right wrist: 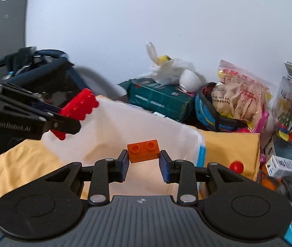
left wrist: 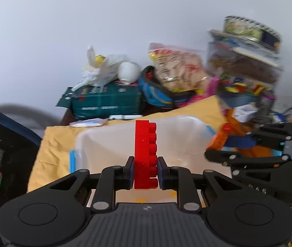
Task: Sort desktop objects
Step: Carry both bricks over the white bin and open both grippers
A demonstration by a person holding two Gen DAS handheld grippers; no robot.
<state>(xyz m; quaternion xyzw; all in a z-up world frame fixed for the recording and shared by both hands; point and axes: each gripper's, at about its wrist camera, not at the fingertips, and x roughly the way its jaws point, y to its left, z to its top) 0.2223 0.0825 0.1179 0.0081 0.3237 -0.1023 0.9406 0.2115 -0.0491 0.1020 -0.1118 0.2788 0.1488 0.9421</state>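
Bricks carried over the clear bin [left wrist: 125, 144].
Left gripper [left wrist: 145, 169] clamps a long red brick [left wrist: 144, 154] upright by its flat faces; right gripper [right wrist: 144, 161] pinches a small orange brick [right wrist: 143, 150] by its ends, bin just ahead. Both look light, rigid, slick plastic.

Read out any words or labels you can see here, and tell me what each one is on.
"GenRobot.AI": side of the left tool, which grips a red brick.
Red print on the snack bag: too blurred to read.
White print on the green box: too small to read.
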